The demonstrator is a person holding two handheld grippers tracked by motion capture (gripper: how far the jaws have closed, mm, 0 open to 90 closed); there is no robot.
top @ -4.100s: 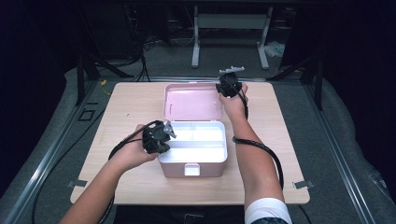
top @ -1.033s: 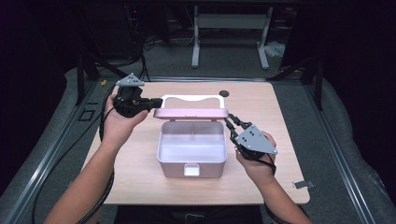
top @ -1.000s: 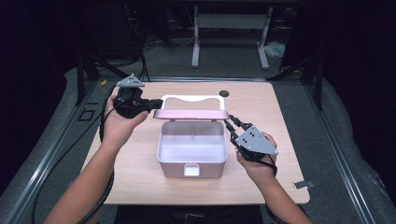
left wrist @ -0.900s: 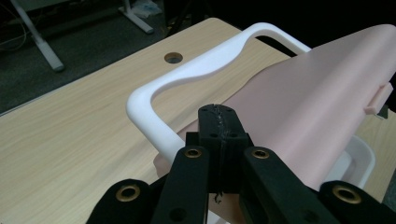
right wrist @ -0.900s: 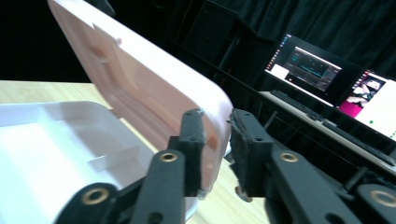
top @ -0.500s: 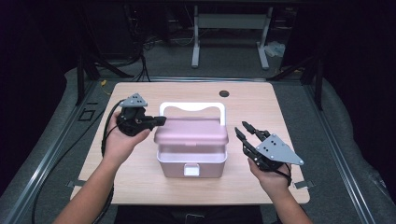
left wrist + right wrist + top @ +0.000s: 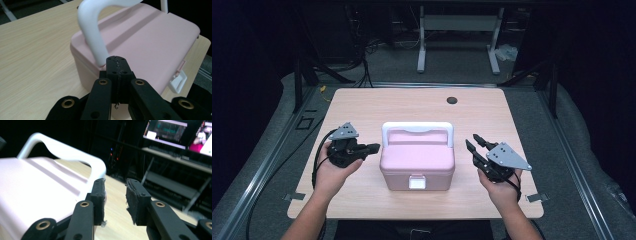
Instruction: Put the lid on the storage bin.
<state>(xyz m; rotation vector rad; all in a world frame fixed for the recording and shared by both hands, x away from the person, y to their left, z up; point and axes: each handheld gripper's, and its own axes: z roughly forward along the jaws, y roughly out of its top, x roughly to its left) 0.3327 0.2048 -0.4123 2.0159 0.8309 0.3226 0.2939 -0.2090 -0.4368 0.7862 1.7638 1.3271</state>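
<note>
a pale pink rectangular plastic box (image 7: 417, 160) with a white arched carry handle (image 7: 417, 128) and a white front latch (image 7: 416, 181) sits with its lid down on the light wooden table (image 7: 362, 107), about midway across and toward the near edge. the left gripper (image 7: 373, 148) is held just beside the box's left side with its two black jaws pressed together and nothing between them, pointing at the base of the handle. the right gripper (image 7: 473, 142) is near the box's right side, clear of it, its jaws partly apart after just opening and empty.
</note>
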